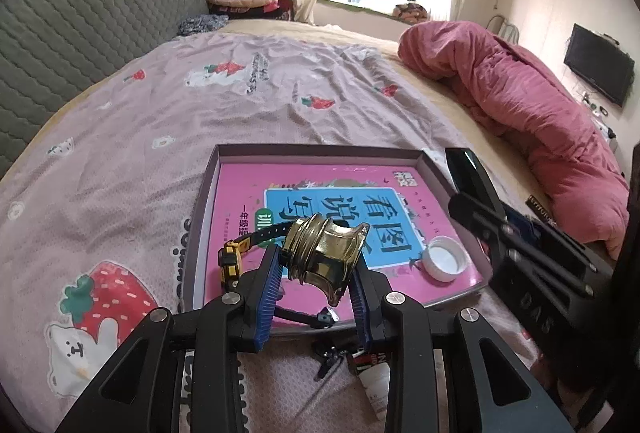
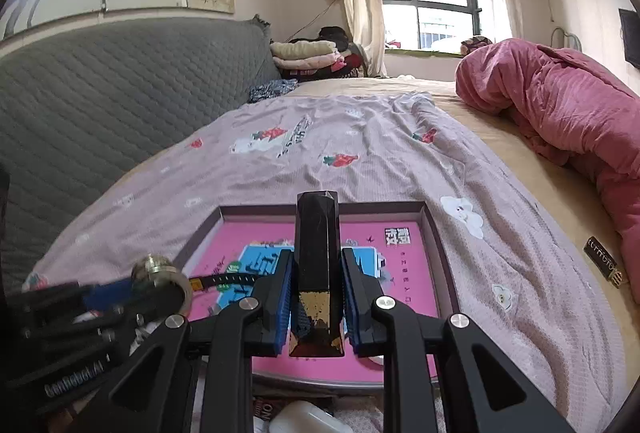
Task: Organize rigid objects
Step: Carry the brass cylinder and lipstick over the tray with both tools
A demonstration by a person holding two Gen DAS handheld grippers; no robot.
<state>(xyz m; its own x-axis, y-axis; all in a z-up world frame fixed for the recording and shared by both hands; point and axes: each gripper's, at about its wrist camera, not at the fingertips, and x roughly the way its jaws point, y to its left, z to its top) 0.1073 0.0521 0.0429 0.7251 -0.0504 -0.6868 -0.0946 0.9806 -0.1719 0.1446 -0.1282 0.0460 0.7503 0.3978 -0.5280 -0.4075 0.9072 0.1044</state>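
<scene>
My left gripper is shut on a brass fitting and holds it above the near left part of a shallow pink-lined tray. A black-and-yellow watch and a white cap lie in the tray. My right gripper is shut on a tall black faceted bar with gold flecks, upright over the tray. The left gripper with the brass fitting shows at the left of the right wrist view. The black bar also shows in the left wrist view.
The tray lies on a bed with a strawberry-print sheet. A rolled pink quilt lies at the right, a grey padded headboard at the left. Keys and a white case lie in front of the tray.
</scene>
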